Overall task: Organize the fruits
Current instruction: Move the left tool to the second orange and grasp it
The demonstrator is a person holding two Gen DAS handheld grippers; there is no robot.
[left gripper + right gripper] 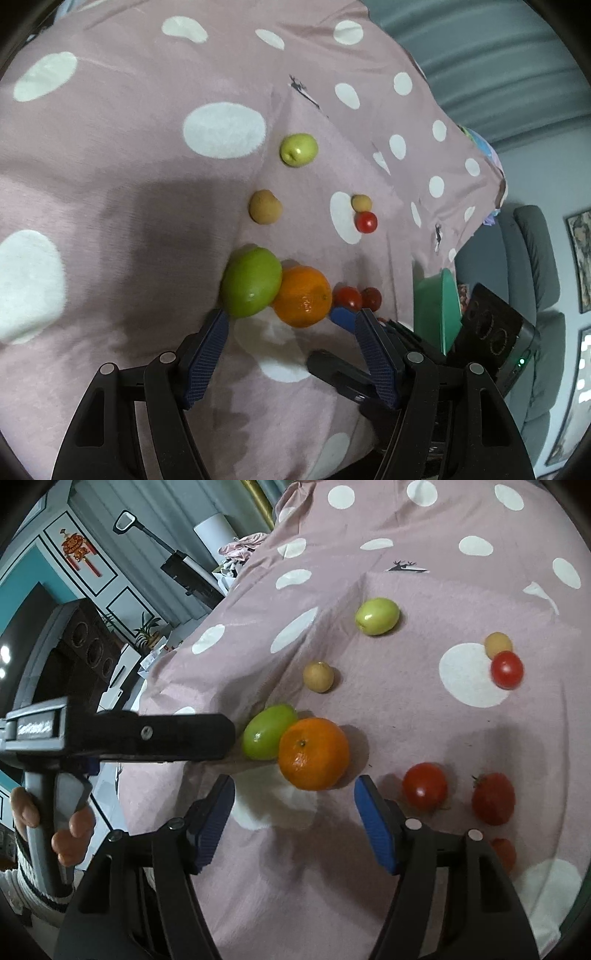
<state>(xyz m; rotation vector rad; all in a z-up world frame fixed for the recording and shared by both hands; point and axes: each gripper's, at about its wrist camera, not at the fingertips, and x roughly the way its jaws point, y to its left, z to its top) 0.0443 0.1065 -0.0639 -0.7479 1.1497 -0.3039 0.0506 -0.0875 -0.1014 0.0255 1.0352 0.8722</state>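
Observation:
Fruits lie on a pink polka-dot cloth (110,166). A large green fruit (252,282) touches an orange (303,296); both also show in the right wrist view, the green fruit (267,732) and the orange (314,753). A smaller green fruit (298,149), two brown round fruits (265,206) (361,202) and red tomatoes (366,222) (348,297) lie around. My left gripper (291,319) is open and empty, just short of the green fruit and orange. My right gripper (294,788) is open and empty, just below the orange. Two tomatoes (424,785) (493,798) lie right of it.
A green bowl (439,310) stands at the cloth's right edge beside a dark speaker (491,325). The left gripper's body (147,736) and the hand holding it reach in from the left in the right wrist view. Furniture and a sofa lie beyond the cloth's edges.

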